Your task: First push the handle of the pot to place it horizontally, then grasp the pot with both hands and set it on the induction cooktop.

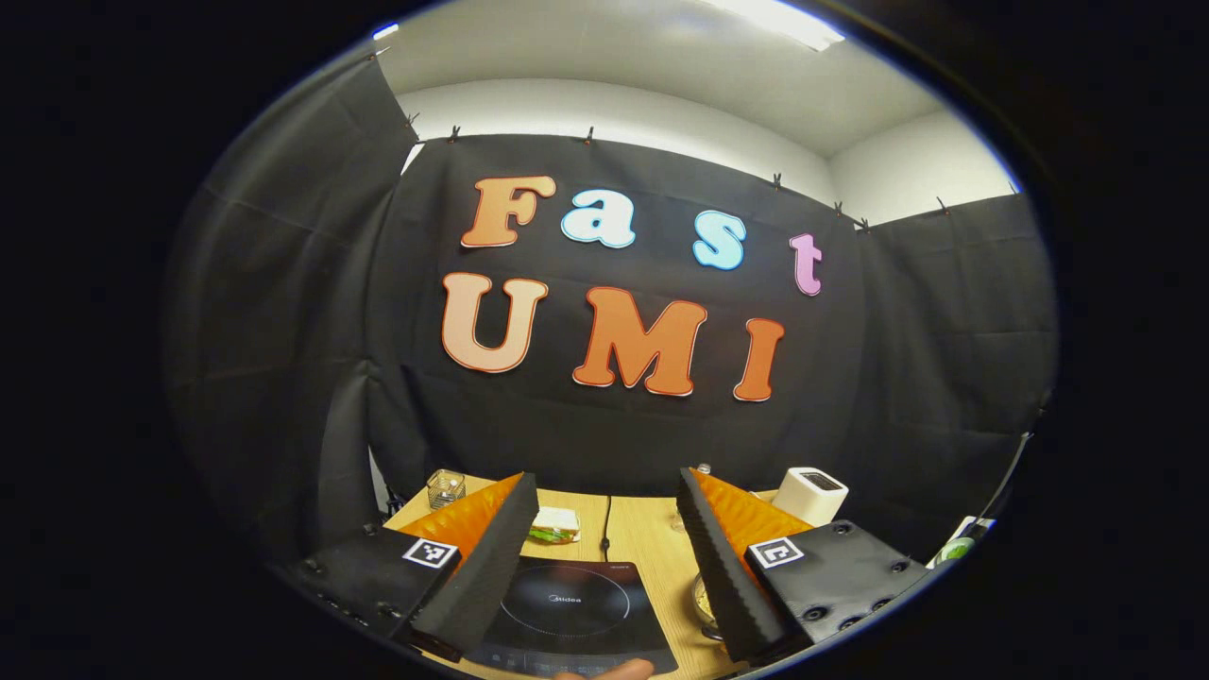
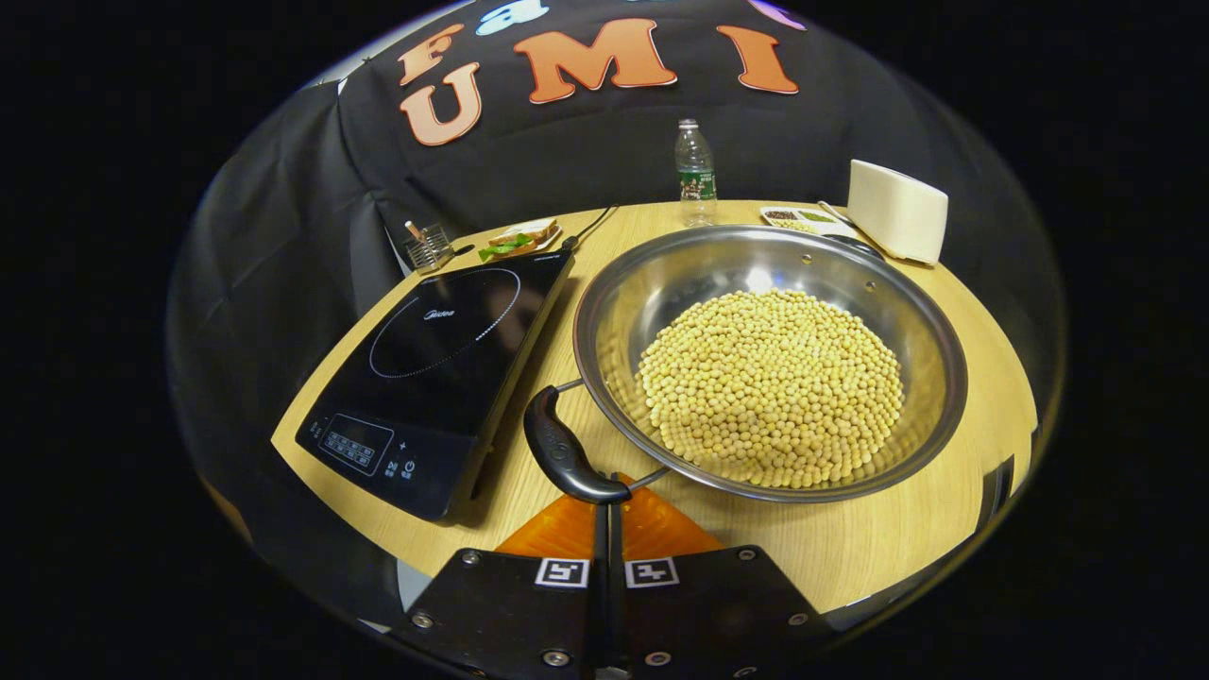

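Two fingers of the right hand-held gripper (image 2: 607, 505) are closed together, holding nothing, at the black pot handle (image 2: 565, 451), which should be pushed gently sideways while the bean-filled pot (image 2: 770, 364) rests on the worktop (image 2: 907, 548) beside the induction cooktop (image 2: 439, 364), the left hand-held gripper (image 1: 604, 557) being kept wide open and empty.

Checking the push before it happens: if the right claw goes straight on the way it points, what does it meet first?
Most likely the pot's handle. The shut right claw sits just short of the handle's near end, maybe already touching; depth is unclear. Beyond that lies the pot of beans.
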### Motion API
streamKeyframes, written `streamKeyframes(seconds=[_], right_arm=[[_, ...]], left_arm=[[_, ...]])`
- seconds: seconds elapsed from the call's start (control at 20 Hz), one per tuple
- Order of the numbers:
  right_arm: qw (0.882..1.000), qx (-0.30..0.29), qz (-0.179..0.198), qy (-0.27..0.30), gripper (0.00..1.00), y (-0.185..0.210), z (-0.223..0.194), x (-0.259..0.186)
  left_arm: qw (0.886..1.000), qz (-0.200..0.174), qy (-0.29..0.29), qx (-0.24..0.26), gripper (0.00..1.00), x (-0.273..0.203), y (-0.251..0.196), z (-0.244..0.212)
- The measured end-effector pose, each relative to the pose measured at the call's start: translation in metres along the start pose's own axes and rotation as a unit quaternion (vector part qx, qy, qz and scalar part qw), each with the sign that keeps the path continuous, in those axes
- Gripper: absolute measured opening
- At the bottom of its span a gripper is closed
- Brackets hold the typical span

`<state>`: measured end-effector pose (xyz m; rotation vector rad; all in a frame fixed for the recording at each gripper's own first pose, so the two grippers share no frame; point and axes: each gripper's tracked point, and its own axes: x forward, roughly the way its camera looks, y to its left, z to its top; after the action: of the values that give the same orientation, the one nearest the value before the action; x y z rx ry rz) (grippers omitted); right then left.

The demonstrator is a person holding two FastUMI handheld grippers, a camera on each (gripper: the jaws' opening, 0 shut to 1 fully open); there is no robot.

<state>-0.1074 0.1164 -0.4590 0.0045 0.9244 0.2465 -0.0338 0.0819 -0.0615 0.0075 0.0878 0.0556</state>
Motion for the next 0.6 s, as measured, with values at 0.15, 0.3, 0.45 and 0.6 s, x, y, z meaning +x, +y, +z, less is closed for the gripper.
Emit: streamKeyframes(seconds=[0.15, 0.3, 0.45, 0.6], right_arm=[[1.0, 0.005, 0.011, 0.002, 0.0, 0.009, 0.005, 0.008], [1.0, 0.01, 0.017, 0.002, 0.0, 0.016, 0.01, 0.016], [1.0, 0.016, 0.021, 0.002, 0.0, 0.023, 0.014, 0.022], [1.0, 0.018, 0.023, 0.002, 0.0, 0.028, 0.018, 0.028]], left_arm=[[1.0, -0.002, 0.002, -0.004, 0.96, 0.002, 0.002, -0.002], [1.0, 0.005, 0.006, -0.004, 0.96, 0.006, 0.01, -0.005], [1.0, 0.013, 0.01, -0.004, 0.97, 0.007, 0.018, -0.007], [1.0, 0.019, 0.009, -0.003, 0.98, 0.007, 0.025, -0.009]])
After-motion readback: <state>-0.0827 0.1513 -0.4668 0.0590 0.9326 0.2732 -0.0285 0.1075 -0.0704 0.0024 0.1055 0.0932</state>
